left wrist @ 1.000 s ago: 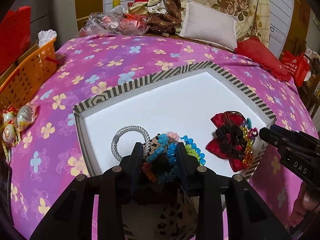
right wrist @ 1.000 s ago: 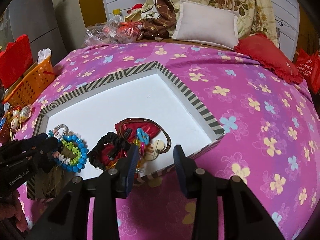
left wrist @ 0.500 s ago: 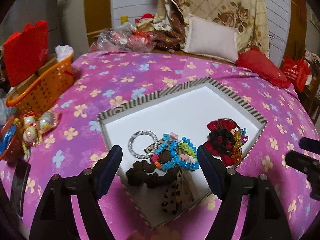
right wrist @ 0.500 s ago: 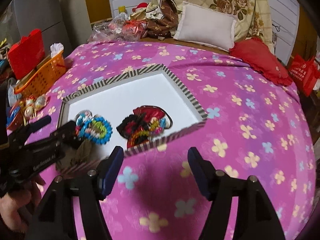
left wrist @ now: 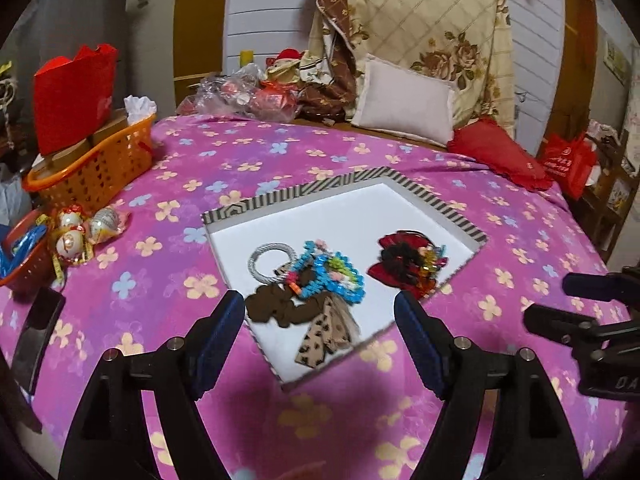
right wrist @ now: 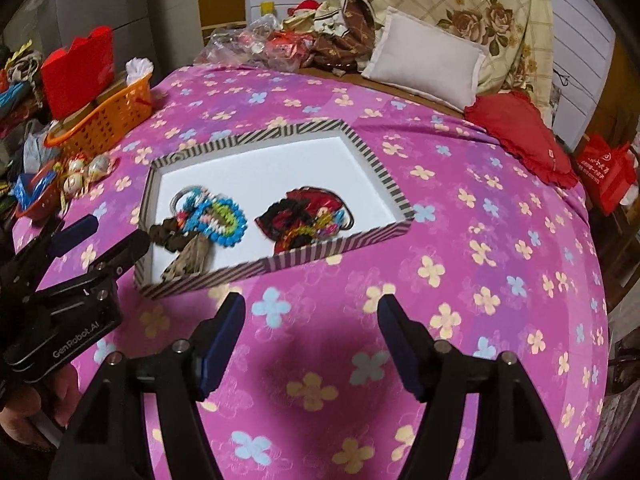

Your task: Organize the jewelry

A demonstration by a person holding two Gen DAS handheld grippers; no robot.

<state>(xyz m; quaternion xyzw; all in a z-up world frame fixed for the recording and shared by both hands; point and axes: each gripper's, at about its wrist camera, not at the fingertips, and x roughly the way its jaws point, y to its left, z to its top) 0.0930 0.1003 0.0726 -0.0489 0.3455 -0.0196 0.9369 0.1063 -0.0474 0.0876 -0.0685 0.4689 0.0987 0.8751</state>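
Note:
A striped-rim box [left wrist: 344, 182] [right wrist: 384, 172] with a white floor lies on the pink flowered bedspread. Inside, at its near left, lies a pile of a blue bead bracelet [left wrist: 332, 276] [right wrist: 224, 220], a silver ring [left wrist: 266, 260], brown hair ties [left wrist: 276, 308] and a leopard bow [left wrist: 324, 340]. To the right lies a red and black hair-accessory pile [left wrist: 408, 262] [right wrist: 308, 220]. My left gripper [left wrist: 320, 340] [right wrist: 100, 236] is open and empty, held back above the box's near corner. My right gripper [right wrist: 312, 340] [left wrist: 568, 300] is open and empty over the bedspread in front of the box.
An orange basket [left wrist: 96, 164] [right wrist: 104, 120] with a red bag stands at the left edge. Wrapped round ornaments [left wrist: 76, 232] and a red bowl [left wrist: 24, 264] lie near it. A white pillow [left wrist: 404, 104], a red cushion [left wrist: 496, 156] and plastic bags are at the back.
The left gripper opened, let go of the bead bracelet pile in the box and pulled back. The right gripper also opened wider and drew back away from the box.

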